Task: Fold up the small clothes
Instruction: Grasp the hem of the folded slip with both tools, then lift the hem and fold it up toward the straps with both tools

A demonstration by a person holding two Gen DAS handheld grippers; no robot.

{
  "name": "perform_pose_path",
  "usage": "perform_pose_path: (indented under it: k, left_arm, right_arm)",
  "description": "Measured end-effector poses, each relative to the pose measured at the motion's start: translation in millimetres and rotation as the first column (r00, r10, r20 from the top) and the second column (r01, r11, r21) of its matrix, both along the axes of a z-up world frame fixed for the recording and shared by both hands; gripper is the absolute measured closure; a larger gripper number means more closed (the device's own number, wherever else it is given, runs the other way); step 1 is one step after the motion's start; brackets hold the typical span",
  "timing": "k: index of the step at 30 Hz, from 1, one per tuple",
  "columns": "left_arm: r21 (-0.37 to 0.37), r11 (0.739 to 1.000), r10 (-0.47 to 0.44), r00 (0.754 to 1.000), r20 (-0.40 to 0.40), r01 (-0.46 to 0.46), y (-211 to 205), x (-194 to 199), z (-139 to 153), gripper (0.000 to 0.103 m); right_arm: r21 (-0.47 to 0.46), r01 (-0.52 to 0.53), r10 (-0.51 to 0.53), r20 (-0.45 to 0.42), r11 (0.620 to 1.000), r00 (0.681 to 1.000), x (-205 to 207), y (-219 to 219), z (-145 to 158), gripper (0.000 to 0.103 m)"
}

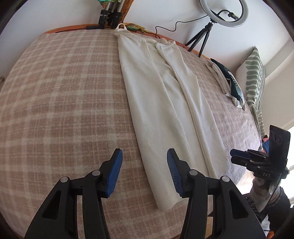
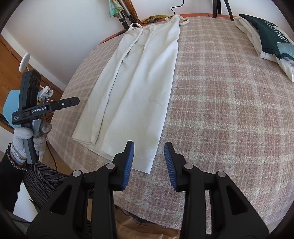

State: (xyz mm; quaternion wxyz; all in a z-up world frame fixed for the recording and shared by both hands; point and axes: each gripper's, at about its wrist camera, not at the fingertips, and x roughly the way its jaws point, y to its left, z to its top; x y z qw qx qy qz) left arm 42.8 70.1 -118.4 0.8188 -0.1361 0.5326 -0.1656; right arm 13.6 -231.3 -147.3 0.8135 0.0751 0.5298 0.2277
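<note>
A long cream strappy garment (image 1: 165, 103) lies flat on the plaid blanket (image 1: 64, 101), folded lengthwise, straps at the far end. It also shows in the right wrist view (image 2: 136, 88). My left gripper (image 1: 144, 156) is open and empty, hovering above the near hem's left side. My right gripper (image 2: 148, 147) is open and empty, just above the near hem's right corner. Each gripper shows in the other's view, the right gripper (image 1: 237, 155) at the garment's right and the left gripper (image 2: 73, 102) at its left.
A pile of folded clothes, white and dark green (image 2: 266, 38), lies at the blanket's far right. A striped pillow (image 1: 255, 77) stands beyond it. A ring light on a tripod (image 1: 224, 12) and more tripod legs (image 1: 108, 16) stand at the far edge.
</note>
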Motion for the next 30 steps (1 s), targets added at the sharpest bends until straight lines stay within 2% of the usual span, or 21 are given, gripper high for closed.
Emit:
perform_pose_path:
  k: [4,6,9,16,20,21,22,24,25,30]
  left_arm:
    - [-0.119,0.993,-0.005,0.998,-0.06,-0.002,3,-25,-13,0.054]
    - [-0.201,0.98,-0.012,0.995,-0.098,-0.008,2,-33,-21,0.054]
    - [-0.296,0.955,-0.026,0.993,-0.114,-0.009,-1,-36,-25,0.054]
    - [-0.391,0.92,-0.045,0.991,-0.128,-0.009,-4,-33,-30,0.058]
    - [-0.435,0.9,-0.074,0.983,-0.169,-0.007,-5,-34,-40,0.084]
    - [-0.439,0.898,-0.08,0.982,-0.173,-0.004,-7,-35,-42,0.091]
    - [-0.436,0.9,-0.087,0.981,-0.171,0.004,-8,-35,-43,0.093]
    - [-0.43,0.903,-0.091,0.983,-0.16,0.014,-10,-38,-42,0.097]
    - [-0.432,0.902,-0.092,0.984,-0.154,0.016,-11,-38,-41,0.097]
    - [-0.447,0.894,-0.084,0.991,-0.106,0.028,-7,-40,-30,0.098]
  right_arm:
    - [0.066,0.04,-0.036,-0.071,0.997,0.997,1,-14,-13,0.059]
    - [0.115,0.05,-0.039,-0.1,0.992,0.994,1,-21,-17,0.059]
    - [0.192,0.057,-0.032,-0.131,0.98,0.991,1,-29,-21,0.059]
    - [0.351,0.073,0.005,-0.216,0.934,0.976,0,-37,-36,0.059]
    - [0.387,0.073,0.02,-0.23,0.919,0.973,-1,-36,-39,0.059]
    - [0.388,0.069,0.024,-0.229,0.919,0.973,-1,-35,-39,0.062]
    - [0.385,0.064,0.027,-0.228,0.921,0.973,-1,-32,-39,0.066]
    - [0.372,0.058,0.033,-0.234,0.926,0.972,-1,-28,-41,0.083]
    - [0.366,0.058,0.035,-0.242,0.929,0.97,-1,-26,-43,0.088]
    - [0.366,0.062,0.025,-0.227,0.928,0.974,-3,-22,-39,0.095]
